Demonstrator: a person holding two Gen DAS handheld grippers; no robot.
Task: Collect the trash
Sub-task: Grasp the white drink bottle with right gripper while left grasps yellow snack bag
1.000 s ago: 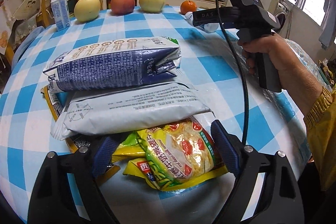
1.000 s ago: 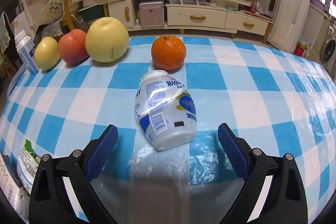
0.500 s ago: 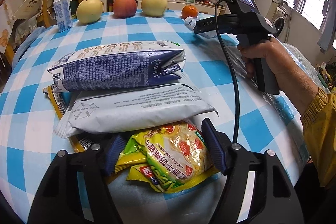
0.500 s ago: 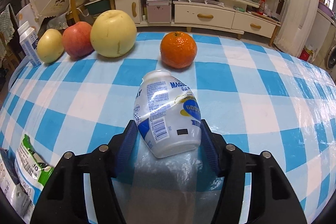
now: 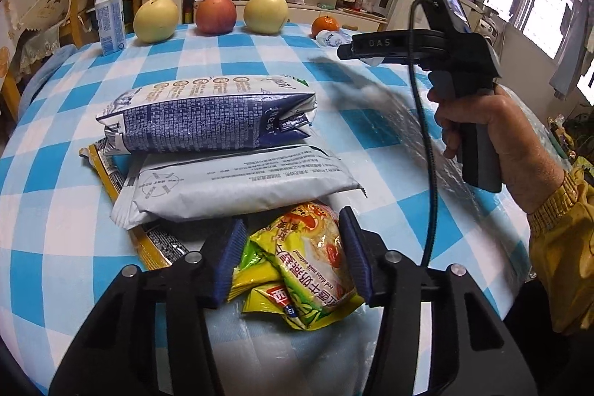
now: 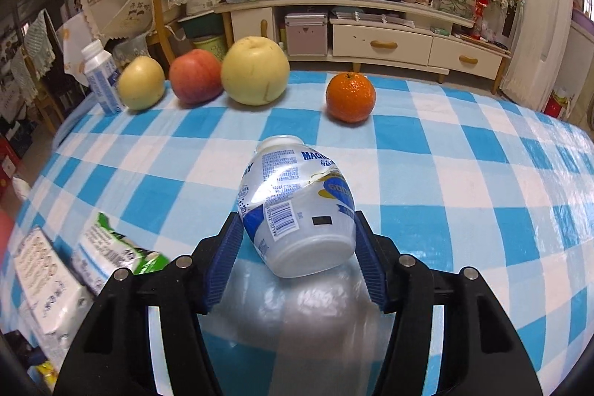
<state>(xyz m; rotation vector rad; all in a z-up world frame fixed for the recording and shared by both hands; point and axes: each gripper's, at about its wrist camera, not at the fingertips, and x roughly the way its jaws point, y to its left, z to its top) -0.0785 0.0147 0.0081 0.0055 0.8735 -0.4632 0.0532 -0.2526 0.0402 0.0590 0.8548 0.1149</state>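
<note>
Checkered worktop point(image 6: 464, 173) fronting a cluttered sideboard point(image 6: 371, 25) | left gripper point(image 5: 293, 258) jaws clamped on yellow wrapper point(image 5: 308, 270) at near edge | grey packet point(image 5: 237, 188) and blue carton point(image 5: 208, 121) lain just beyond | right gripper point(image 6: 297, 255) jaws clamped on bottle point(image 6: 297, 210) lying mid-worktop | orange point(image 6: 350, 96), pears, apple lined at far edge.

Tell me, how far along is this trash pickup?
Early on. No bin or bagged trash shows. The left gripper is shut on the yellow snack wrapper, and the right gripper is shut on the white plastic bottle. Left on the table: the blue carton, the grey packet and a gold wrapper beneath.
</note>
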